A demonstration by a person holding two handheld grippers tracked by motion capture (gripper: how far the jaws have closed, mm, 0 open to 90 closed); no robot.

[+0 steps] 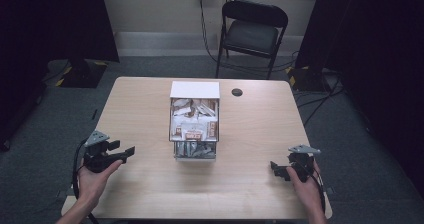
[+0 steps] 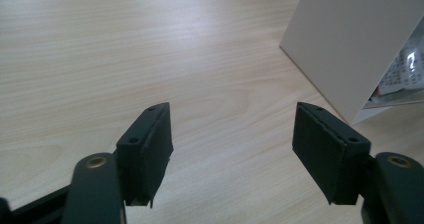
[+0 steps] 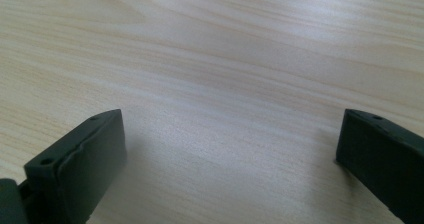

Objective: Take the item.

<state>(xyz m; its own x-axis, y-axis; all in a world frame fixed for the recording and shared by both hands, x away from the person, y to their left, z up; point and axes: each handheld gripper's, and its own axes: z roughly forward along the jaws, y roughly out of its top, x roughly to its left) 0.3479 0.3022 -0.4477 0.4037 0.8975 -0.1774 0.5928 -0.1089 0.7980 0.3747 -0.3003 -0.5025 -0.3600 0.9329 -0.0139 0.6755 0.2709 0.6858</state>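
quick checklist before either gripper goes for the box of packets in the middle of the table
1. Left gripper empty: ok, jaws apart with only bare table between them.
2. Right gripper empty: ok, jaws wide apart over bare wood.
3. Box upright and reachable: ok, it stands mid-table between the two grippers, its white side close ahead of the left gripper.
4. Packets stowed: ok, they sit inside the box, none loose on the table.
5. Path clear: ok, only a small dark disc lies behind the box.
6. Which packet comes out first: cannot tell.
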